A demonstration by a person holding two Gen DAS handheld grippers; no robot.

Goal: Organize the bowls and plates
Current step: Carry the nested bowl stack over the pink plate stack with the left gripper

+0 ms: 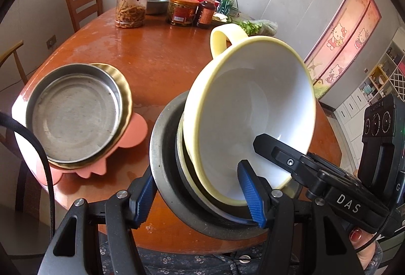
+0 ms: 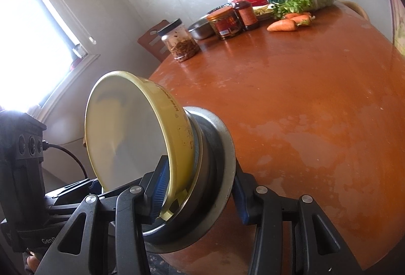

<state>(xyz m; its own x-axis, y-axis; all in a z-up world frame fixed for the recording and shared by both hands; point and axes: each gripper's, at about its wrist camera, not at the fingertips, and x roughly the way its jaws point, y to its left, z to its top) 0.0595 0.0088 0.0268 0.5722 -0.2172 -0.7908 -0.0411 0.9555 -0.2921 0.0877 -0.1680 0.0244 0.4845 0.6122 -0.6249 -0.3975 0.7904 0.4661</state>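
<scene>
Both tongs are clamped on the same tilted nest of bowls at the near edge of the counter [image 1: 141, 52]. Left tongs [image 1: 200, 196] pinch the rims of the steel bowl [image 1: 162, 173] and the yellow bowl [image 1: 253, 110] together; right tongs [image 2: 196, 194] grip the same stack from the other side.

Risks:
- Yellow bowl sits loose and steeply tipped in the steel one; any more tilt and it likely slides out.
- 2 grippers on 1 stack: uneven pull could twist it free.
- Plate stack [image 1: 76, 118] on the pink plate [image 1: 131, 133] is close by on the left, a swing could clip it.
</scene>
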